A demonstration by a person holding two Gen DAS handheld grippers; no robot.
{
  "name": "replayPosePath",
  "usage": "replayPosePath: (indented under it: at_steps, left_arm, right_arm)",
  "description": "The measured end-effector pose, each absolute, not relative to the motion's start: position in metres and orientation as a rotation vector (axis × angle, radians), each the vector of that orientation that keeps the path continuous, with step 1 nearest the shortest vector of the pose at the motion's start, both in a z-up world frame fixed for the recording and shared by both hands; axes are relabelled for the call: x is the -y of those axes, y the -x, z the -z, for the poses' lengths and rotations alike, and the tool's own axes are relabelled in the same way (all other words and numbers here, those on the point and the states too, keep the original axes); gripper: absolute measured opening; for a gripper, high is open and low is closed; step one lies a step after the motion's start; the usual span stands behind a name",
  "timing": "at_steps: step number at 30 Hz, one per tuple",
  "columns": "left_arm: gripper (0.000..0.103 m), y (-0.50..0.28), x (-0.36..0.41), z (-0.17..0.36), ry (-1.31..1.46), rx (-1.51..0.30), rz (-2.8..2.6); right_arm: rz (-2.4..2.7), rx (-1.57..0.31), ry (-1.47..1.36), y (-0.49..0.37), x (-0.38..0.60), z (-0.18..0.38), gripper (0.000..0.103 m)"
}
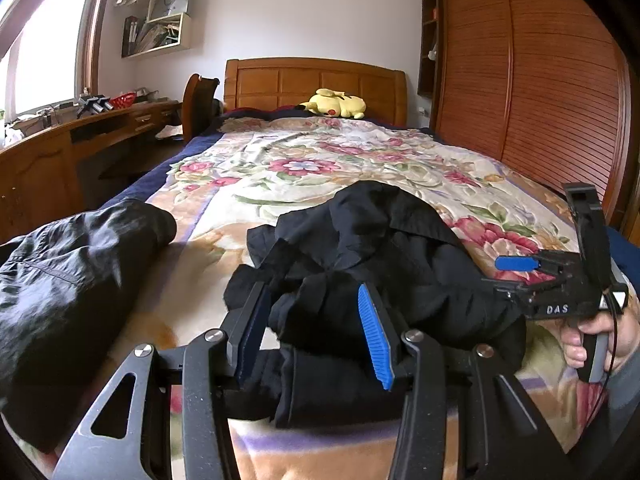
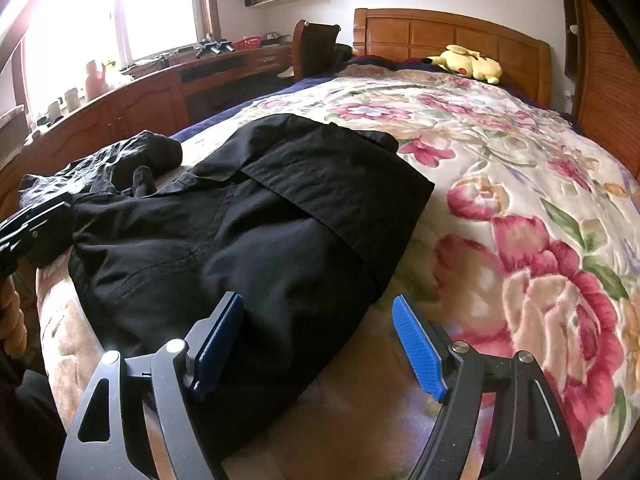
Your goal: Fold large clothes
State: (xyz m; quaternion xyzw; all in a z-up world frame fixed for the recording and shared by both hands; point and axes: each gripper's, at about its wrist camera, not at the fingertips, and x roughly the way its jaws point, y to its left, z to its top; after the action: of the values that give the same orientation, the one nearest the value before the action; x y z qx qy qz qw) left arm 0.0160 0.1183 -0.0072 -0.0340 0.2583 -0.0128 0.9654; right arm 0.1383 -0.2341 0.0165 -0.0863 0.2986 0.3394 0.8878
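Note:
A black garment (image 1: pixel 384 240) (image 2: pixel 260 208) lies partly folded on the flowered bedspread (image 1: pixel 288 160) (image 2: pixel 520 184). My left gripper (image 1: pixel 316 312) is shut on a bunched fold at its near end, and a flap of cloth hangs below the pads. My right gripper (image 2: pixel 318 302) stands open over the garment's near right corner, its blue pads apart and pressing on nothing. The left wrist view shows the right gripper (image 1: pixel 516 276) at the garment's right edge, with a hand (image 1: pixel 588 340) on its grip. Part of the left gripper's body (image 2: pixel 32 224) shows at the garment's left end.
A second, shinier black garment (image 1: pixel 60 288) (image 2: pixel 120 160) lies crumpled on the bed's left side. A yellow plush toy (image 1: pixel 336 104) (image 2: pixel 472 62) rests by the wooden headboard (image 1: pixel 316 84). A desk (image 1: pixel 40 152) runs along the left wall and a slatted wardrobe (image 1: pixel 520 80) along the right.

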Motion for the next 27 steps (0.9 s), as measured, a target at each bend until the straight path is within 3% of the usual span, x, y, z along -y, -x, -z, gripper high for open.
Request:
replayPosePath:
  at_steps: [2, 3, 6, 11, 22, 25, 27]
  left_arm:
    - [0.047, -0.021, -0.117, 0.010, 0.077, -0.539, 0.044]
    - [0.037, -0.022, -0.116, 0.011, 0.076, -0.548, 0.050]
    - [0.025, -0.022, -0.113, 0.013, 0.055, -0.569, 0.049]
    - [0.014, 0.000, -0.108, 0.007, 0.046, -0.556, 0.071]
    - [0.014, 0.028, -0.114, 0.024, 0.002, -0.589, 0.041]
    - [0.016, 0.031, -0.115, 0.026, -0.001, -0.574, 0.053]
    - [0.026, 0.033, -0.116, 0.027, -0.007, -0.579, 0.047]
  right_arm:
    - [-0.709, -0.623, 0.173, -0.139, 0.236, -0.015, 0.079]
    - [-0.712, -0.624, 0.170, -0.139, 0.237, -0.014, 0.079]
    - [-0.718, -0.633, 0.159, -0.141, 0.239, -0.013, 0.079]
    - [-0.727, -0.634, 0.155, -0.141, 0.240, -0.014, 0.079]
    - [-0.728, -0.569, 0.203, -0.124, 0.236, -0.023, 0.079]
    - [-0.728, -0.568, 0.210, -0.124, 0.234, -0.022, 0.079]
    - [-0.729, -0.570, 0.210, -0.128, 0.233, -0.022, 0.079]
